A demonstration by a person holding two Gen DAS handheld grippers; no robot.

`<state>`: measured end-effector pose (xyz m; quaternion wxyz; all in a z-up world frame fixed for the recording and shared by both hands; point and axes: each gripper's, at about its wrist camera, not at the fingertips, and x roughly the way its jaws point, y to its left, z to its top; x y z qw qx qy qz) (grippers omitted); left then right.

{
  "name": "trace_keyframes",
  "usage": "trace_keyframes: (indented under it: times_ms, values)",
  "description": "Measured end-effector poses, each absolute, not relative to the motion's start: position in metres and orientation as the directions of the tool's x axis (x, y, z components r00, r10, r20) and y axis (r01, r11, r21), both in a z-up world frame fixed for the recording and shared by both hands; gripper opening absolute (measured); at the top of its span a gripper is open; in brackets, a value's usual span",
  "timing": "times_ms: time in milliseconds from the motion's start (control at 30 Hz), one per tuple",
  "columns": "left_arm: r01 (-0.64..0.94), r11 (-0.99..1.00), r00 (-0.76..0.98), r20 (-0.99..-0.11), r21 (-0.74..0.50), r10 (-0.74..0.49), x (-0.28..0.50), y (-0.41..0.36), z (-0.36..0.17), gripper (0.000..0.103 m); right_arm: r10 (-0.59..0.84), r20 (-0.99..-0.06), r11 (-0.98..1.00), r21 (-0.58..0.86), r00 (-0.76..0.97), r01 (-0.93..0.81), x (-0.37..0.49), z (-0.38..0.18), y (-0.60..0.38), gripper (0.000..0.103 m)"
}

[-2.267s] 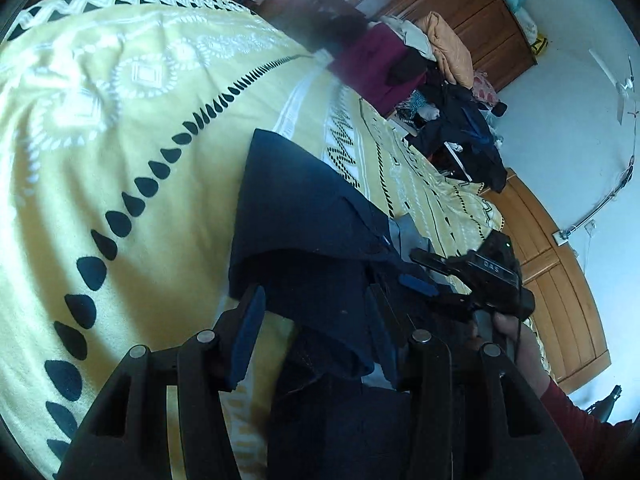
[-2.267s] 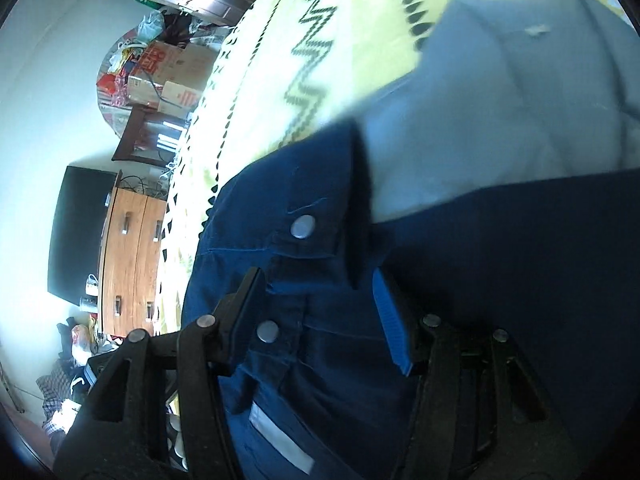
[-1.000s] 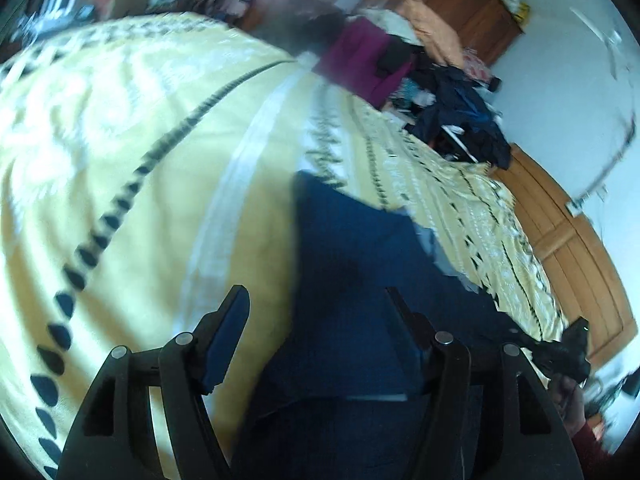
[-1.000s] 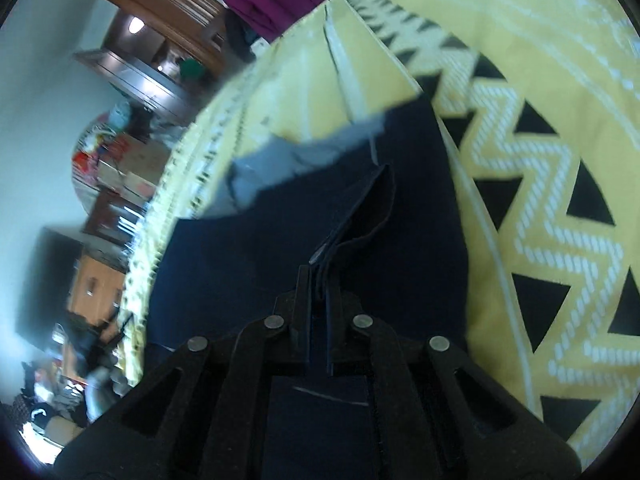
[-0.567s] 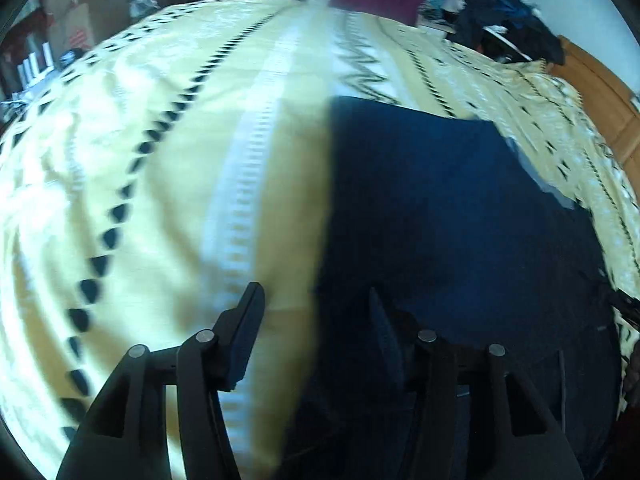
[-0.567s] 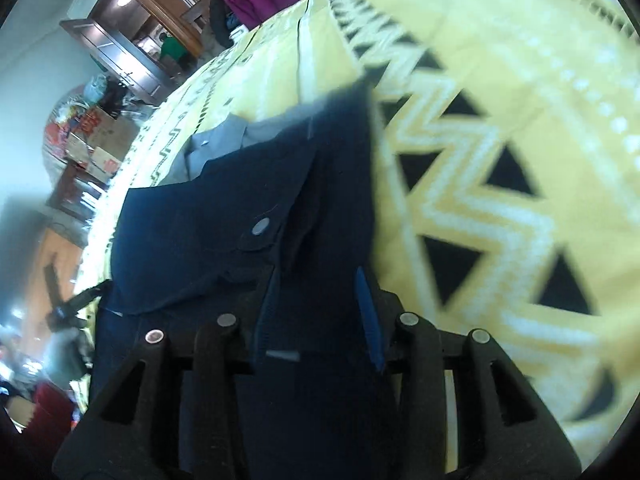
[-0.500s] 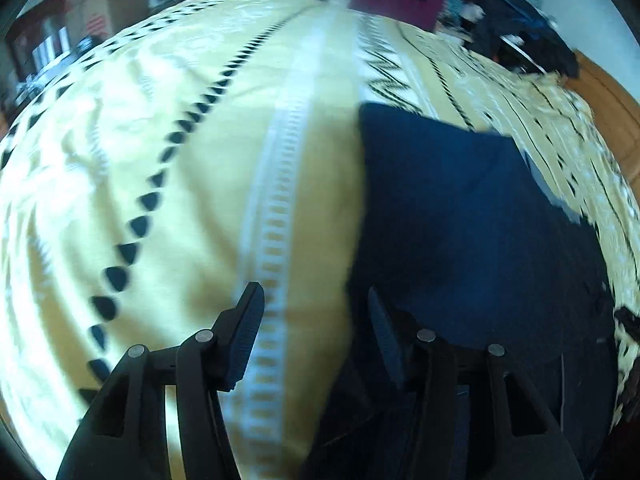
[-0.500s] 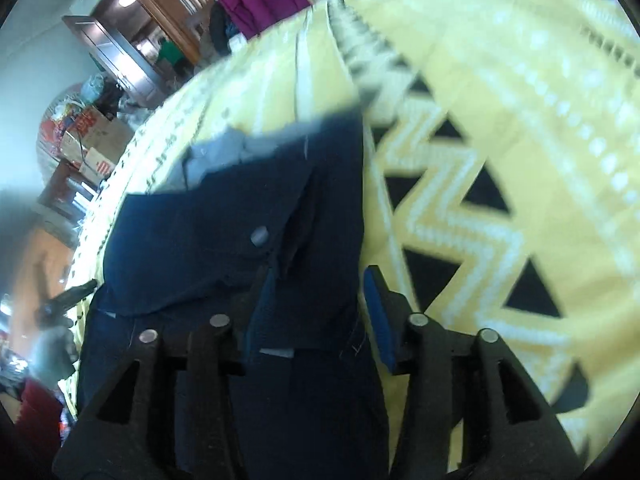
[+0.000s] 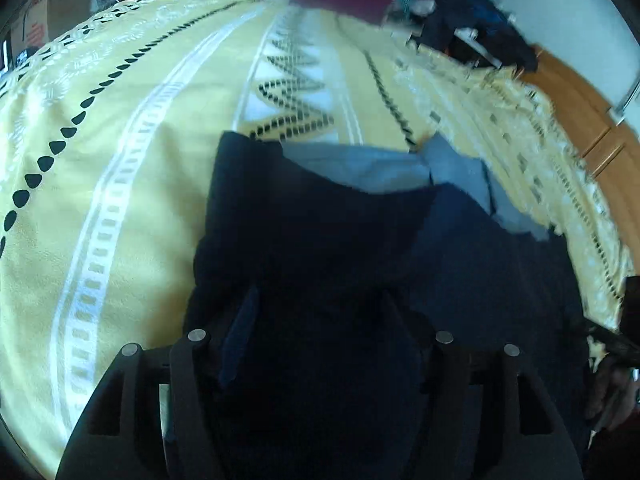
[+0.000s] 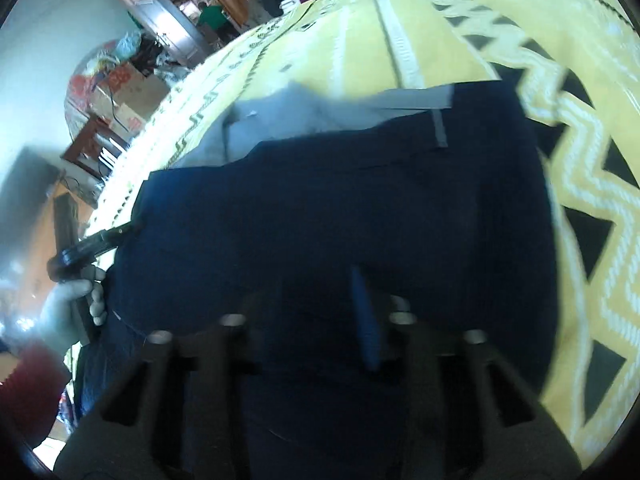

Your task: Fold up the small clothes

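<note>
A dark navy garment (image 9: 320, 232) lies flat on the yellow patterned bedspread (image 9: 120, 128), with a pale grey inner layer (image 9: 372, 168) showing along its far edge. My left gripper (image 9: 316, 320) is open, its fingers spread just above the near part of the cloth. In the right wrist view the same garment (image 10: 340, 208) fills the middle, grey layer (image 10: 288, 116) at the far side. My right gripper (image 10: 308, 312) is open over it too, blurred. The left gripper (image 10: 92, 246) shows at the garment's left edge, held by a hand (image 10: 72, 300).
A heap of dark and maroon clothes (image 9: 460, 12) lies past the bed's far end. Wooden wardrobe doors (image 9: 592, 112) stand to the right. Boxes and shelves (image 10: 120, 92) crowd the floor beside the bed. The bedspread (image 10: 580, 160) stretches wide on the right.
My right gripper, shut on a fold of the navy cloth a second ago, has let go and opened. Both grippers have shifted over the middle of the flattened garment.
</note>
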<state>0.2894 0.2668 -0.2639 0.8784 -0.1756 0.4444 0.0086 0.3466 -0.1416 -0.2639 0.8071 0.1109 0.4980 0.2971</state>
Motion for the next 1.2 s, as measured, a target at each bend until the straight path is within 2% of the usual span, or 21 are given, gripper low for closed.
trace_keyframes:
  times_ms: [67, 100, 133, 167, 200, 233, 267, 300, 333, 367, 400, 467, 500, 567, 700, 800, 867, 967, 1100, 1200]
  values:
    - [-0.166, 0.955, 0.602, -0.792, -0.245, -0.099, 0.285, 0.268, -0.256, 0.064, 0.583, -0.743, 0.803, 0.467, 0.329, -0.369, 0.345, -0.257, -0.153, 0.021]
    - [-0.168, 0.96, 0.603, -0.794, -0.225, -0.08, 0.281, 0.27, -0.252, 0.063, 0.576, -0.745, 0.808, 0.454, 0.336, -0.376, 0.341, -0.25, -0.156, 0.028]
    - [-0.177, 0.958, 0.606, -0.792, -0.226, -0.075, 0.276, 0.273, -0.247, 0.061, 0.527, -0.759, 0.839, 0.393, 0.383, -0.376, 0.335, -0.24, -0.157, 0.04]
    - [-0.192, 0.956, 0.613, -0.788, -0.222, -0.06, 0.272, 0.277, -0.242, 0.057, 0.517, -0.744, 0.846, 0.369, 0.424, -0.386, 0.33, -0.231, -0.158, 0.063]
    - [-0.203, 0.951, 0.631, -0.774, -0.232, -0.054, 0.265, 0.286, -0.24, 0.056, 0.537, -0.712, 0.835, 0.373, 0.452, -0.405, 0.326, -0.225, -0.159, 0.072]
    - [-0.2, 0.946, 0.658, -0.75, -0.255, -0.063, 0.257, 0.289, -0.232, 0.059, 0.554, -0.694, 0.824, 0.38, 0.46, -0.42, 0.324, -0.224, -0.159, 0.075]
    - [-0.19, 0.945, 0.676, -0.733, -0.266, -0.071, 0.253, 0.289, -0.233, 0.061, 0.552, -0.702, 0.824, 0.378, 0.45, -0.421, 0.326, -0.23, -0.155, 0.083]
    - [-0.188, 0.951, 0.676, -0.735, -0.247, -0.058, 0.251, 0.288, -0.236, 0.067, 0.541, -0.724, 0.83, 0.374, 0.429, -0.414, 0.329, -0.239, -0.154, 0.086]
    - [-0.196, 0.957, 0.647, -0.762, -0.211, -0.035, 0.252, 0.288, -0.244, 0.068, 0.508, -0.777, 0.845, 0.365, 0.371, -0.392, 0.335, -0.261, -0.151, 0.086]
    - [-0.213, 0.962, 0.585, -0.811, -0.172, -0.016, 0.254, 0.293, -0.26, 0.068, 0.494, -0.797, 0.85, 0.358, 0.349, -0.386, 0.337, -0.271, -0.149, 0.082]
    - [-0.227, 0.955, 0.562, -0.826, -0.189, -0.03, 0.249, 0.302, -0.27, 0.068, 0.478, -0.79, 0.856, 0.32, 0.383, -0.406, 0.331, -0.267, -0.149, 0.08]
    - [-0.269, 0.932, 0.579, -0.814, -0.243, -0.045, 0.232, 0.32, -0.261, 0.066, 0.454, -0.818, 0.862, 0.303, 0.353, -0.405, 0.321, -0.249, -0.149, 0.08]
    - [-0.295, 0.931, 0.57, -0.822, -0.215, -0.009, 0.221, 0.326, -0.251, 0.061, 0.492, -0.796, 0.844, 0.336, 0.354, -0.418, 0.31, -0.235, -0.156, 0.079]
    - [-0.296, 0.93, 0.596, -0.803, -0.218, 0.001, 0.185, 0.338, -0.226, 0.06, 0.52, -0.764, 0.832, 0.351, 0.382, -0.43, 0.285, -0.21, -0.172, 0.079]
    - [-0.196, 0.922, 0.647, -0.751, -0.333, -0.133, 0.093, 0.346, -0.183, 0.06, 0.557, -0.74, 0.818, 0.409, 0.378, -0.405, 0.216, -0.179, -0.224, 0.079]
    - [-0.117, 0.892, 0.63, -0.727, -0.437, -0.274, 0.023, 0.338, -0.178, 0.06, 0.542, -0.769, 0.831, 0.428, 0.339, -0.356, 0.162, -0.185, -0.251, 0.08]
    - [-0.086, 0.868, 0.603, -0.72, -0.488, -0.344, -0.021, 0.325, -0.186, 0.061, 0.528, -0.794, 0.839, 0.433, 0.301, -0.33, 0.137, -0.192, -0.263, 0.08]
    - [-0.078, 0.864, 0.535, -0.753, -0.497, -0.384, -0.069, 0.301, -0.211, 0.061, 0.527, -0.818, 0.841, 0.462, 0.232, -0.281, 0.101, -0.211, -0.277, 0.08]
    - [-0.094, 0.847, 0.458, -0.778, -0.523, -0.43, -0.108, 0.278, -0.247, 0.061, 0.515, -0.843, 0.844, 0.468, 0.152, -0.261, 0.081, -0.231, -0.271, 0.08]
    - [-0.079, 0.829, 0.47, -0.754, -0.554, -0.459, -0.122, 0.276, -0.25, 0.062, 0.502, -0.859, 0.848, 0.464, 0.105, -0.254, 0.078, -0.248, -0.265, 0.08]
